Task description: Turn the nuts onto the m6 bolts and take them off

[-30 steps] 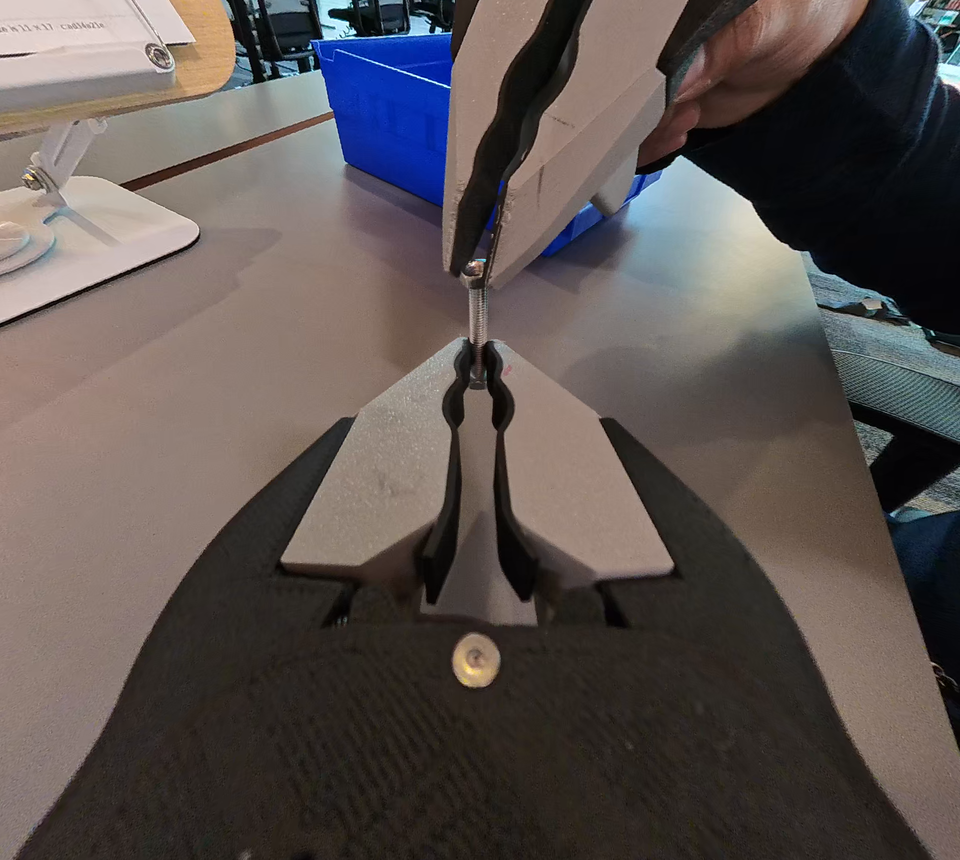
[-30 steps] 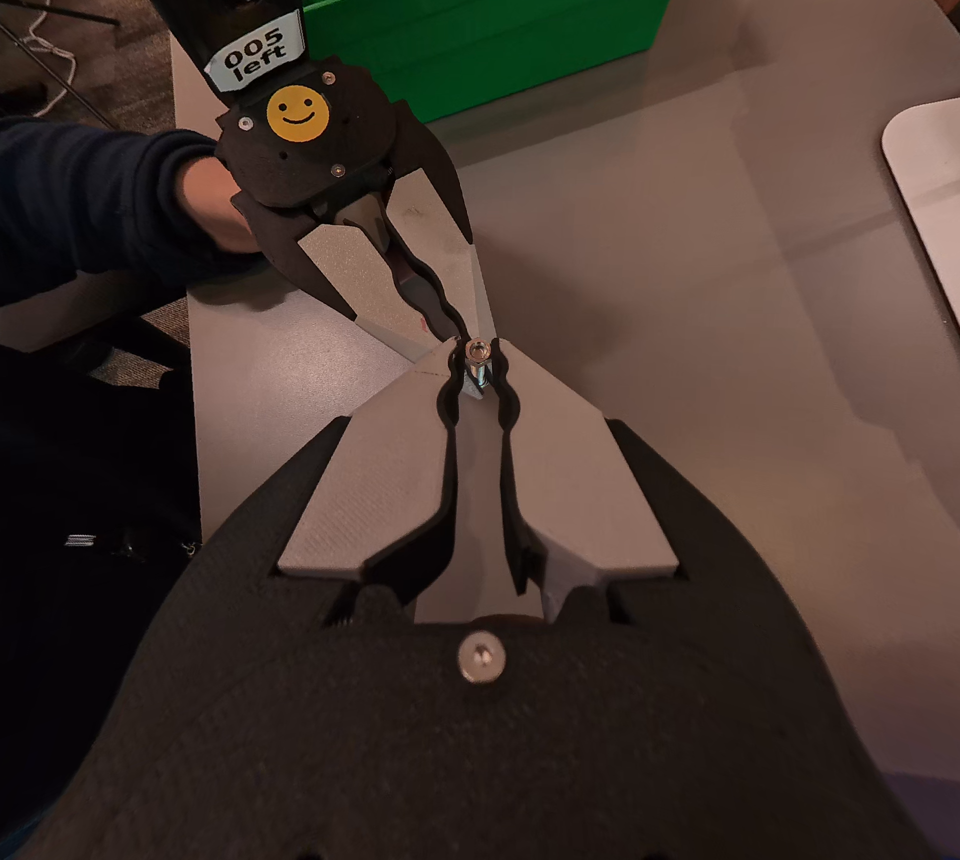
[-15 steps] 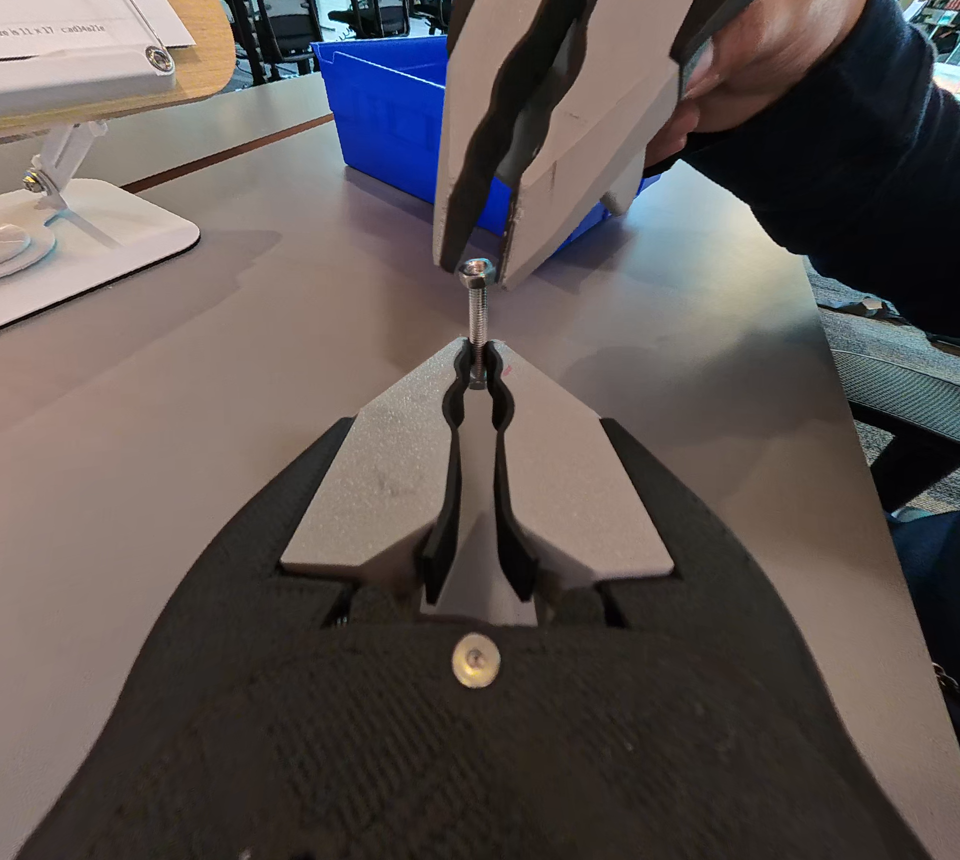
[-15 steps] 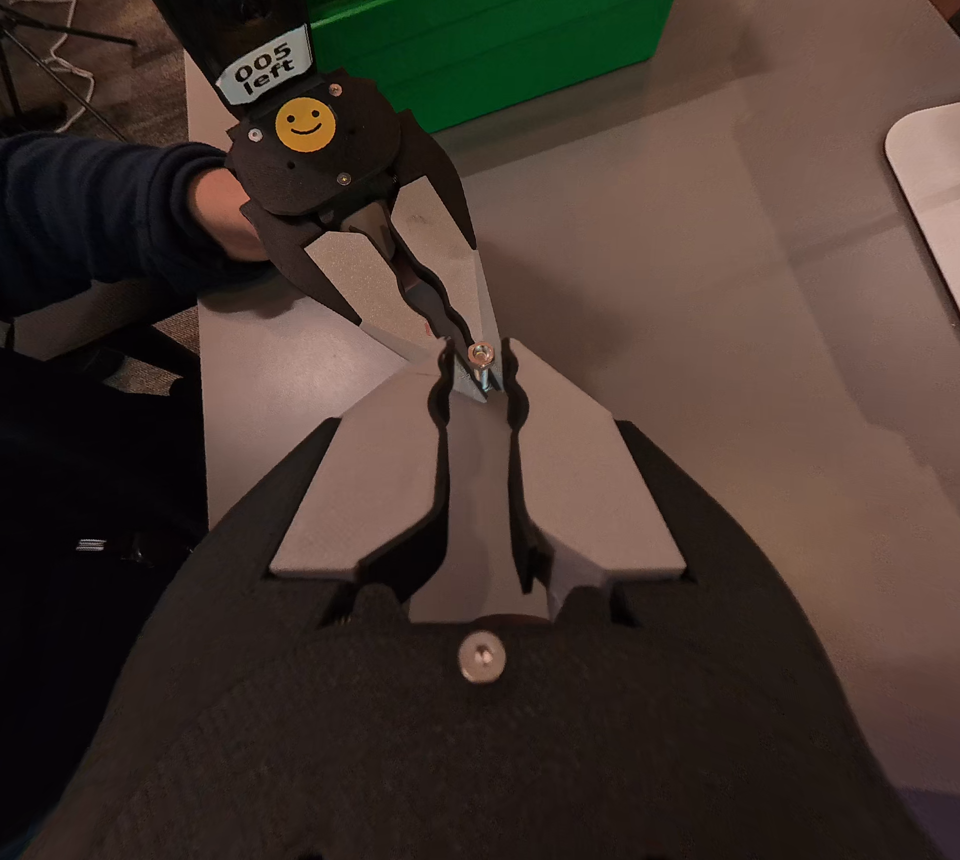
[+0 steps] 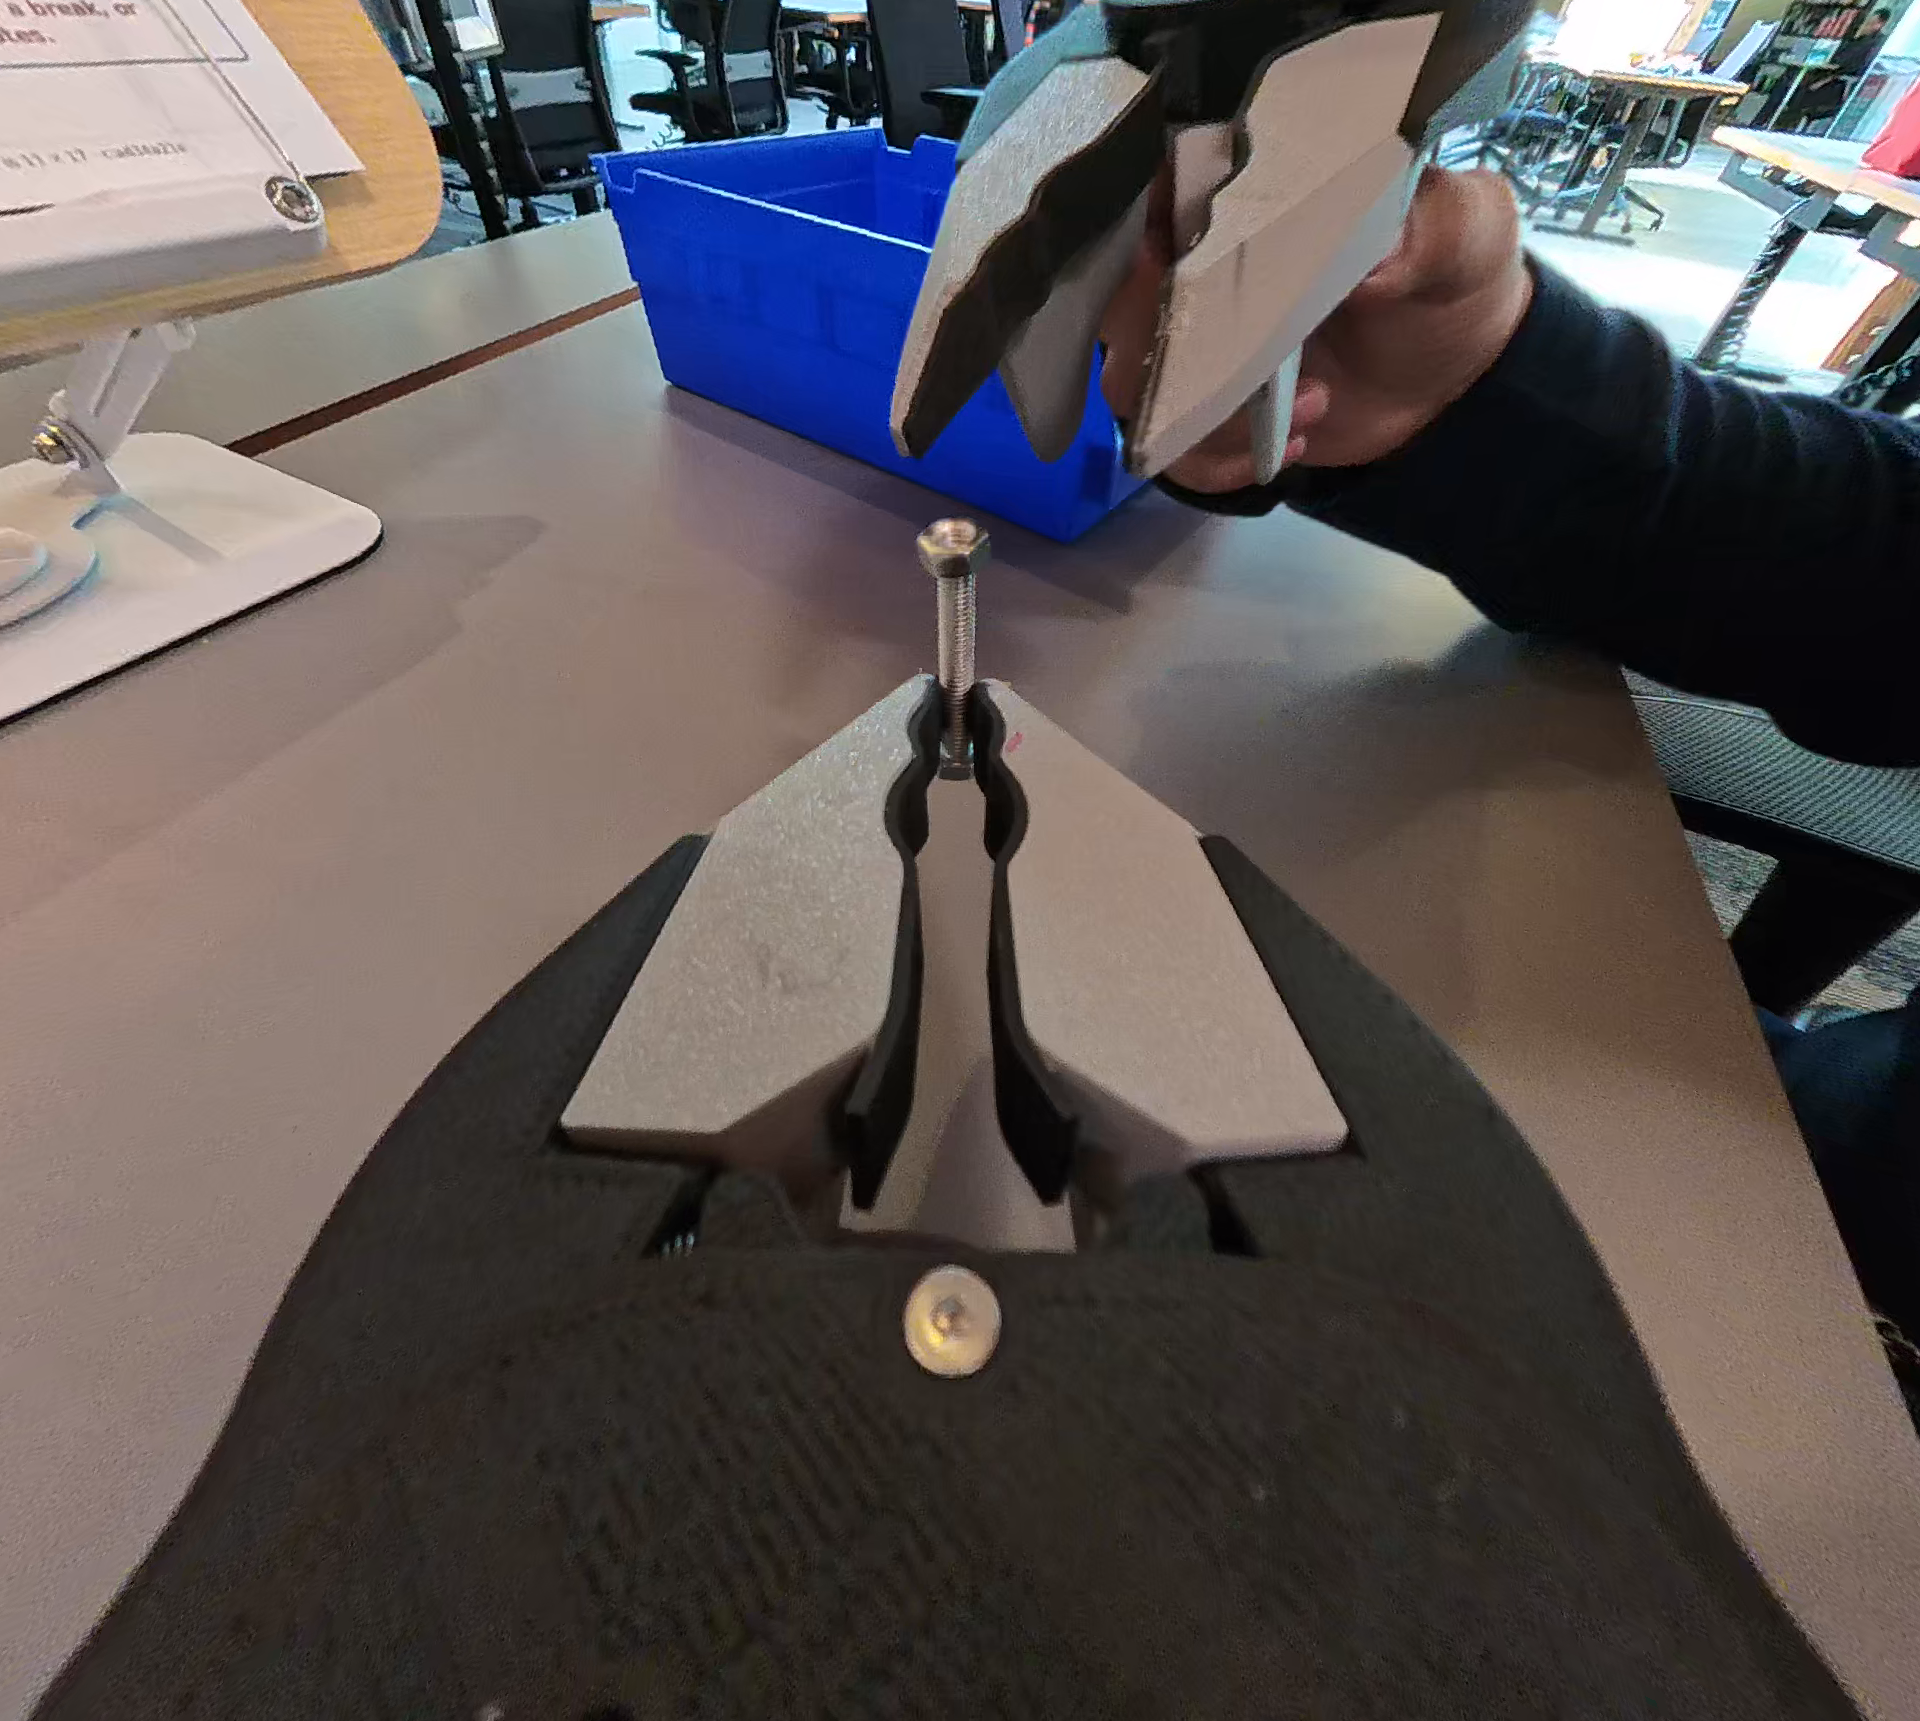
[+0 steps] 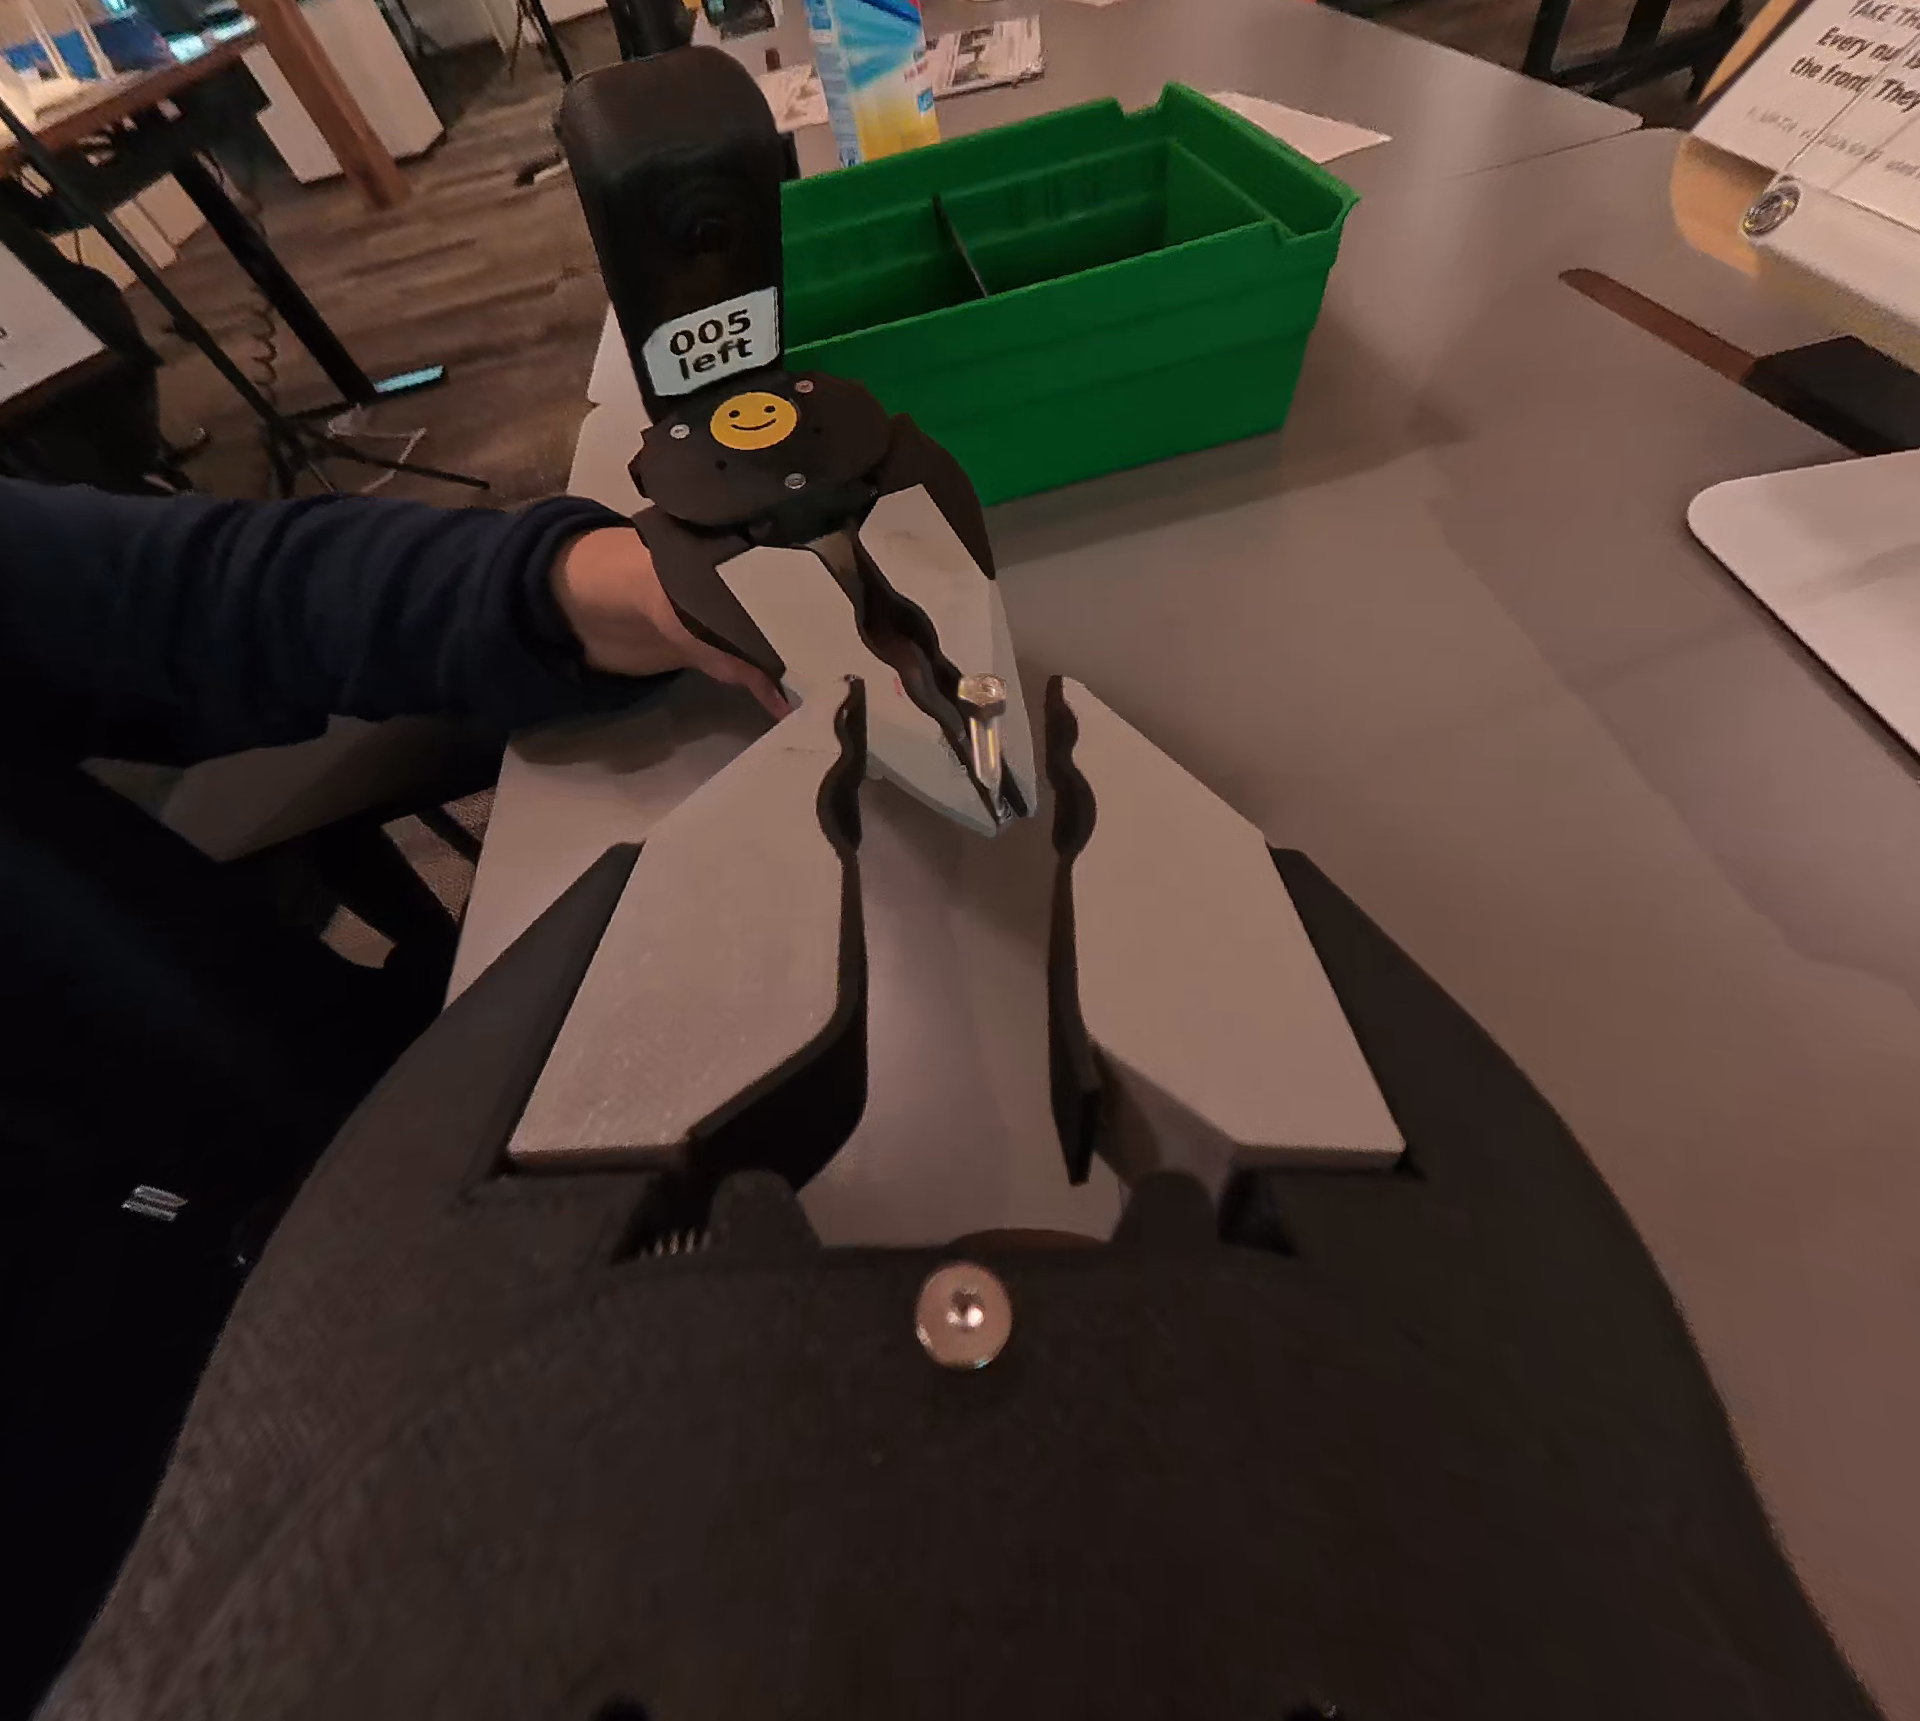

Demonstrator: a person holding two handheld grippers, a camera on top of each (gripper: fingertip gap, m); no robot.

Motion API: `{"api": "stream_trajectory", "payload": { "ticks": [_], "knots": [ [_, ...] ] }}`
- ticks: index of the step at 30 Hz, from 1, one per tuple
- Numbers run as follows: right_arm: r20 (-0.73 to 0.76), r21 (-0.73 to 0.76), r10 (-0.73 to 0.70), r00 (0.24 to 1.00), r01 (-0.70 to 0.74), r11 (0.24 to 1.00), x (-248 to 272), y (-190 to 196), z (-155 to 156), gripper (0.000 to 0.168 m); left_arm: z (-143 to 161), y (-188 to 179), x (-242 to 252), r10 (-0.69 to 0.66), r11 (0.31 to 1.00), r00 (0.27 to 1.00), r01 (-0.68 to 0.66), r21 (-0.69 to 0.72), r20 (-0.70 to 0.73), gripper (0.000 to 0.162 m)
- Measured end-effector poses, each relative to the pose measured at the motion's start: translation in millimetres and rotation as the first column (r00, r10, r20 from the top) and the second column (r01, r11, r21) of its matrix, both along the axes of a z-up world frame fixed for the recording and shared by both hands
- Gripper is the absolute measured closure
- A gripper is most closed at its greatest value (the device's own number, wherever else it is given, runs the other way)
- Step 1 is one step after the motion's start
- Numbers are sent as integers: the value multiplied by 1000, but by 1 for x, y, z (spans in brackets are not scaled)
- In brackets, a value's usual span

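In the left wrist view, the left gripper (image 5: 954, 715) pinches the lower end of an upright M6 bolt (image 5: 954, 632) carrying a nut (image 5: 952, 547) on top, while the right gripper (image 5: 1023, 445) hangs spread before a blue bin (image 5: 790, 289) whose contents are hidden. In the right wrist view, the right gripper's fingers (image 6: 1143, 892) stand wide apart and empty on either side of the bolt, with a divided green bin (image 6: 1122, 341) beyond on the grey table (image 6: 1403, 736); no contents show in it.

Grey table (image 5: 312, 840) bears blue bin (image 5: 790, 300), green bin (image 6: 1091, 341), white stand base (image 5: 177, 549).
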State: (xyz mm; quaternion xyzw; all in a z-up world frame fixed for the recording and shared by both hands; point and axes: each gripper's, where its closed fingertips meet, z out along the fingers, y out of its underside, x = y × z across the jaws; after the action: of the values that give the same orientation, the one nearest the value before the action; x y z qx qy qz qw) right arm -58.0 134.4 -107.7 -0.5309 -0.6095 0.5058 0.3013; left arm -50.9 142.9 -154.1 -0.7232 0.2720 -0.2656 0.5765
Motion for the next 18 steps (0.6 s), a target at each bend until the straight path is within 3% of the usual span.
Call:
{"api": "stream_trajectory", "payload": {
  "ticks": [6, 18],
  "knots": [
    [-17, -24, 10, 1000, -10, 1000, 3, 2, -4, 149, 2, -8, 10, -61, 998, 998, 62, 32, -20, 158],
    [-69, 44, 232, 970, -230, 972, 22, -30, 2, 156, 8, -33, 33, -245, 967, 969, 246, 65, -15, 158]
  ]
}}
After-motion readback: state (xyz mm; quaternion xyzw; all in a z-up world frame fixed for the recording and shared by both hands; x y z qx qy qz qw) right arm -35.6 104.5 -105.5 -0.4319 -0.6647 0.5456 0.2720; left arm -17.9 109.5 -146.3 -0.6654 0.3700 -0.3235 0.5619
